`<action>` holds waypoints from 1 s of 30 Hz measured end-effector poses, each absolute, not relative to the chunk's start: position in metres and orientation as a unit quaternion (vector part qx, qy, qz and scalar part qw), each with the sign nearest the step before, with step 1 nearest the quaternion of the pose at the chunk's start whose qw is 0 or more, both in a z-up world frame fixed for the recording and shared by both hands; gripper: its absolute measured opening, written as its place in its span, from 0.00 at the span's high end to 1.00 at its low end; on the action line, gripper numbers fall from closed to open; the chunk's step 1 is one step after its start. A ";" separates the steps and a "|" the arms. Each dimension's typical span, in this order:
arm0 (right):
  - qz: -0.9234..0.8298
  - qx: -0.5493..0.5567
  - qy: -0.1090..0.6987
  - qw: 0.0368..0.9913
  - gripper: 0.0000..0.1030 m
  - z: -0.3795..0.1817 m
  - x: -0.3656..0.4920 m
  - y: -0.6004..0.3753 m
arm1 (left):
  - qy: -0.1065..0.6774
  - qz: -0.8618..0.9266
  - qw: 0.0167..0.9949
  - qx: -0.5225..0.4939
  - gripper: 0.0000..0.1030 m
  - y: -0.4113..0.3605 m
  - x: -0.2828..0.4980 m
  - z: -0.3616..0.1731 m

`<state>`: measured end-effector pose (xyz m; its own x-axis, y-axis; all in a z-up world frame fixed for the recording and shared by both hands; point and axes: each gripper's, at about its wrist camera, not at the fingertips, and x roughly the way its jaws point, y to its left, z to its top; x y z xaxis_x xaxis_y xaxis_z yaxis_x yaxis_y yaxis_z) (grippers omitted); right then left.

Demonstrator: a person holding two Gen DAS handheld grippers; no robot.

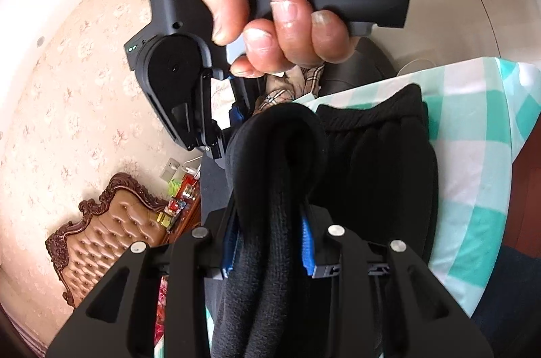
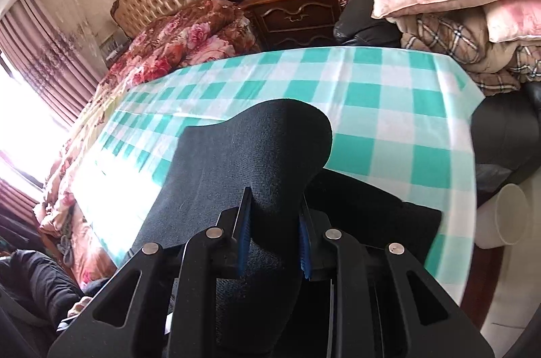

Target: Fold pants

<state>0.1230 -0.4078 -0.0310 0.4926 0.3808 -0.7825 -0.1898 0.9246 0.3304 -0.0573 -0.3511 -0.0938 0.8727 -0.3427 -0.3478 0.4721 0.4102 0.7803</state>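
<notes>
Both grippers are clamping bunched folds of the black pants [image 2: 257, 155] above a worktop [image 2: 389, 108] covered in green-and-white check. In the right wrist view, the right gripper [image 2: 274, 233] is pinching a rounded hump of fabric that is rising up the centre of the frame between its blue-padded fingers [image 2: 244, 219], while the rest of the garment is spreading flat toward the lower left and lower right of the frame. In the left wrist view, the left gripper [image 1: 270, 243] is gripping a similar loop at lower centre; the ribbed waistband [image 1: 375, 108] is lying just beyond it toward the upper right, on the cloth. The person's right hand [image 1: 270, 9], at the top of that frame, is squeezing its handle directly ahead of the left fingers, so the two grips appear close together along one edge. The fold probably turns on carrying that shared edge across toward the waistband.
</notes>
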 end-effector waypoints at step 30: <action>0.102 0.315 0.487 0.808 0.35 -0.127 0.076 -0.543 | 0.071 -0.287 0.818 0.493 0.71 -0.381 -0.037 -0.144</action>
